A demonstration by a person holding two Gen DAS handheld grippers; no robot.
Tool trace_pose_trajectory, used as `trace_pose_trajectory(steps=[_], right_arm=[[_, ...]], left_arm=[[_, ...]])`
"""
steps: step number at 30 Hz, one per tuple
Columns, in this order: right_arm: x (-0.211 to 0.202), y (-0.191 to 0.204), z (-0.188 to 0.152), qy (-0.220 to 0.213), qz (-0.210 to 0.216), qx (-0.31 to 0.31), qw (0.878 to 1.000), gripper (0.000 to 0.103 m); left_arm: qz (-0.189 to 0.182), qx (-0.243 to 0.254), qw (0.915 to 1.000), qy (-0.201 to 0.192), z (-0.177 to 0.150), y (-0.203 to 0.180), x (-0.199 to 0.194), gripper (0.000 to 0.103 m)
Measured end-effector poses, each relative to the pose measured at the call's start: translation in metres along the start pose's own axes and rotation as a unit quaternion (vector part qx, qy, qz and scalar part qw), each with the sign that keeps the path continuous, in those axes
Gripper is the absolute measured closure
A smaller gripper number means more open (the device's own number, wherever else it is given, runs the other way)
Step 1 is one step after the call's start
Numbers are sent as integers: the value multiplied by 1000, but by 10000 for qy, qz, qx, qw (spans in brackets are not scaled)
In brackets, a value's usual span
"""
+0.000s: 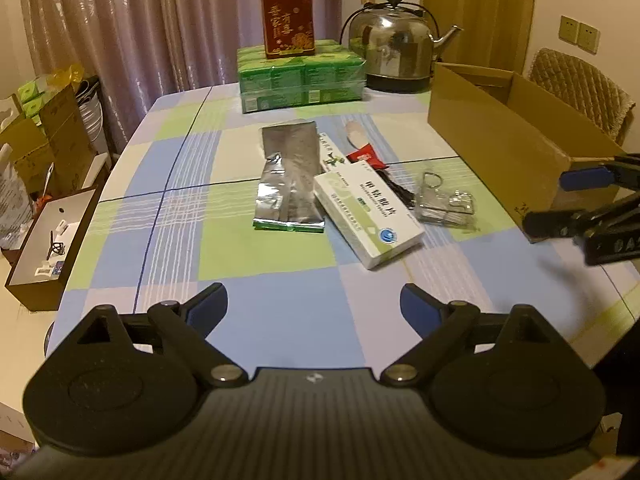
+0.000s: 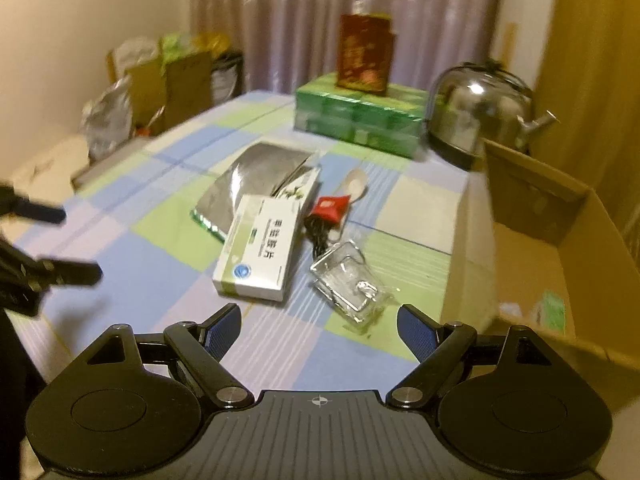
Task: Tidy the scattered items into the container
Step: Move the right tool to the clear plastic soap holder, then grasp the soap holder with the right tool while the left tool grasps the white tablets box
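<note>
Scattered mid-table on the checked cloth lie a silver foil pouch [image 1: 288,176] [image 2: 256,176], a white-and-green medicine box [image 1: 368,216] [image 2: 260,248], a clear plastic packet [image 1: 446,200] [image 2: 348,280], a red sachet [image 1: 366,158] [image 2: 330,208], a spoon [image 1: 354,132] [image 2: 356,182] and a black cord [image 1: 394,188]. The open cardboard box [image 1: 500,136] [image 2: 560,240] stands to their right. My left gripper [image 1: 314,300] [image 2: 64,244] hovers open short of the items, nothing between its fingers. My right gripper [image 2: 320,320] [image 1: 560,202] is open too, just before the clear packet, beside the box.
At the table's far end a steel kettle [image 1: 394,52] stands beside a stack of green tissue packs [image 1: 300,76] with a red carton [image 1: 288,20] on top. A padded chair [image 1: 584,88] stands behind the cardboard box. Cartons and an open box [image 1: 52,236] crowd the floor at left.
</note>
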State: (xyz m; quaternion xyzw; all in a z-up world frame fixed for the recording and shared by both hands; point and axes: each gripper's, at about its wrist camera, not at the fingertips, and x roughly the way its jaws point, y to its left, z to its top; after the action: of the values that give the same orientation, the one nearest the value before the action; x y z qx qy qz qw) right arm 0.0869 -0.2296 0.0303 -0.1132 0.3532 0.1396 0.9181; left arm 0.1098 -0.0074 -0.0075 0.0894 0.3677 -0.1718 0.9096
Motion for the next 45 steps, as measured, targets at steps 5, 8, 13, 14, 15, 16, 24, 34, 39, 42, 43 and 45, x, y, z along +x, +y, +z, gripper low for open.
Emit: trace_pose_trajectory(steps=[5, 8, 13, 14, 15, 16, 24, 34, 39, 42, 43, 45], right_arm=[[37, -5, 5, 192, -32, -434, 9989, 22], [59, -8, 7, 325, -73, -723, 9968, 27], [92, -16, 7, 575, -39, -940, 9939, 39], [97, -16, 7, 604, -65, -1015, 9930, 39], [102, -16, 8, 631, -78, -1079, 9921, 39], [107, -17, 7, 654, -92, -1135, 9913, 39], [129, -21, 6, 841, -88, -1185, 9893, 57], [108, -15, 10, 750, 405, -14, 9964, 74], [102, -6, 12, 706, 589, 305, 9953, 75], [99, -3, 8, 662, 433, 252, 9966, 75], [99, -3, 6, 650, 333, 220, 9971, 75], [98, -5, 1, 610, 218, 185, 9977, 75]], left_arm=[[-60, 10, 10000, 37, -1, 5, 14, 12], [-152, -35, 9999, 49, 1, 7, 25, 12], [-237, -15, 9997, 77, 7, 5, 46, 12], [-256, -18, 9996, 82, 8, 5, 50, 12], [-272, -25, 9996, 85, 9, 5, 53, 12], [-285, -35, 9995, 89, 9, 5, 56, 12], [-375, -193, 9988, 232, 8, 7, 79, 12], [-337, -127, 9989, 294, 6, 4, 82, 12], [-354, -119, 9989, 267, 7, 2, 80, 12], [-374, -90, 9990, 243, 9, -1, 81, 12], [-383, -95, 9989, 238, 10, -2, 81, 12], [-399, -113, 9989, 235, 12, -3, 84, 12]])
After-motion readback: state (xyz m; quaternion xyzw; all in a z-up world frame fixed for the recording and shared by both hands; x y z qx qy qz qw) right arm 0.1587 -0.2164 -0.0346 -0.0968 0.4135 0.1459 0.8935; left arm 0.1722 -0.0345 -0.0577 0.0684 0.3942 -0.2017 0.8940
